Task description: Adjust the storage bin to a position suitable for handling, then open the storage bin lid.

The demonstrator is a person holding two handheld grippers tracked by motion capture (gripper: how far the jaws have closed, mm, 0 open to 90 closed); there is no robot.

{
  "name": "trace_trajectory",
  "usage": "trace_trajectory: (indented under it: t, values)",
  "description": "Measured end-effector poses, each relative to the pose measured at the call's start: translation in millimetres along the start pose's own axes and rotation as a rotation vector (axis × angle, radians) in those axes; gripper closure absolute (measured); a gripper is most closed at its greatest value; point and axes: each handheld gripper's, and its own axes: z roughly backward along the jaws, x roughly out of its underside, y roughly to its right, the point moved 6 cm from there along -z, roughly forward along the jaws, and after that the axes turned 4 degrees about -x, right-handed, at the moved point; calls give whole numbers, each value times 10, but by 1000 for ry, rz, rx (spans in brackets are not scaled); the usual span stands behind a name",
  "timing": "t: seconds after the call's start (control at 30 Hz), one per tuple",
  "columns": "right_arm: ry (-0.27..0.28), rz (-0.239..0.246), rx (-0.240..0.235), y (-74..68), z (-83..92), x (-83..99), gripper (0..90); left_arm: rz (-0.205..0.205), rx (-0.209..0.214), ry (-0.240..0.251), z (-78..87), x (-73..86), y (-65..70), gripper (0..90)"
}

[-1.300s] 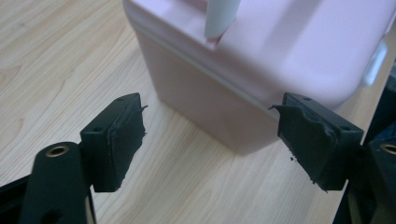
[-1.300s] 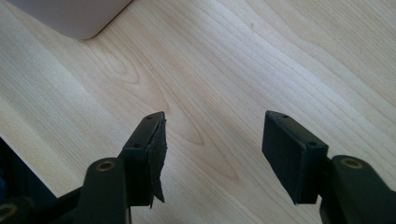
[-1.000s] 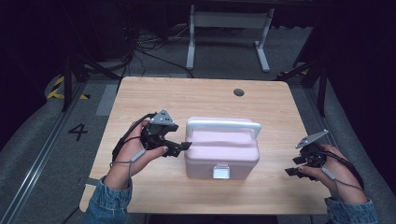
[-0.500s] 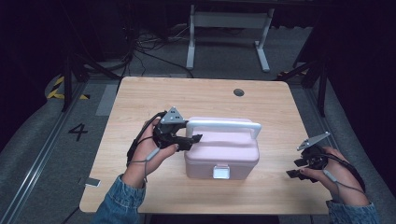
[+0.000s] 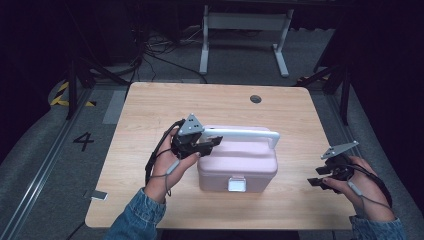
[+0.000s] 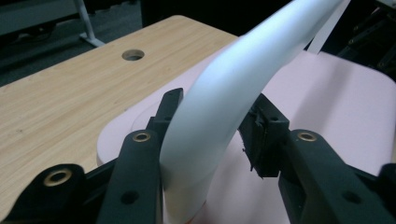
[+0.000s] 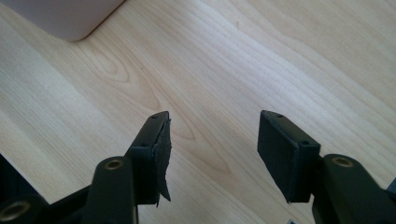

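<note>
Since the earlier frames the left gripper (image 5: 209,143) has moved in from the table's left side to the left end of the white handle (image 5: 245,133). In the left gripper view its jaws stand either side of the handle's (image 6: 224,107) curved end, close against it; full contact on both sides cannot be confirmed. The handle stands raised above the lid. The right gripper (image 5: 320,176) has kept its position near the table's right front corner, jaws apart and empty over bare wood, well clear of the box.

The pink box (image 5: 240,162) sits at the middle of the table (image 5: 150,110), its white latch (image 5: 236,184) facing the person, lid down. A cable hole (image 5: 255,99) lies in the tabletop beyond the box. A white frame (image 5: 245,22) stands on the floor past the far edge, with cables beside it. A floor marking "4" (image 5: 83,141) lies left of the table. Nothing stands between the right gripper and the box.
</note>
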Motion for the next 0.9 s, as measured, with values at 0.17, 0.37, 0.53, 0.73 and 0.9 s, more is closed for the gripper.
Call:
trace_trajectory:
  t: [0.17,0.37,0.53,0.73,0.9]
  values:
    - [28,12,15,2,26,-33,458,10,-24,27,63,-34,-22,696]
    - [41,17,17,-5,36,-42,460,22,-32,33,88,-55,-18,690]
    - [44,20,22,3,41,-33,461,12,-42,52,95,-88,-21,685]
    - [54,20,31,-2,47,-41,472,24,-39,70,95,-135,-49,685]
    - [91,24,25,-30,73,-65,486,24,-46,84,88,-184,-92,685]
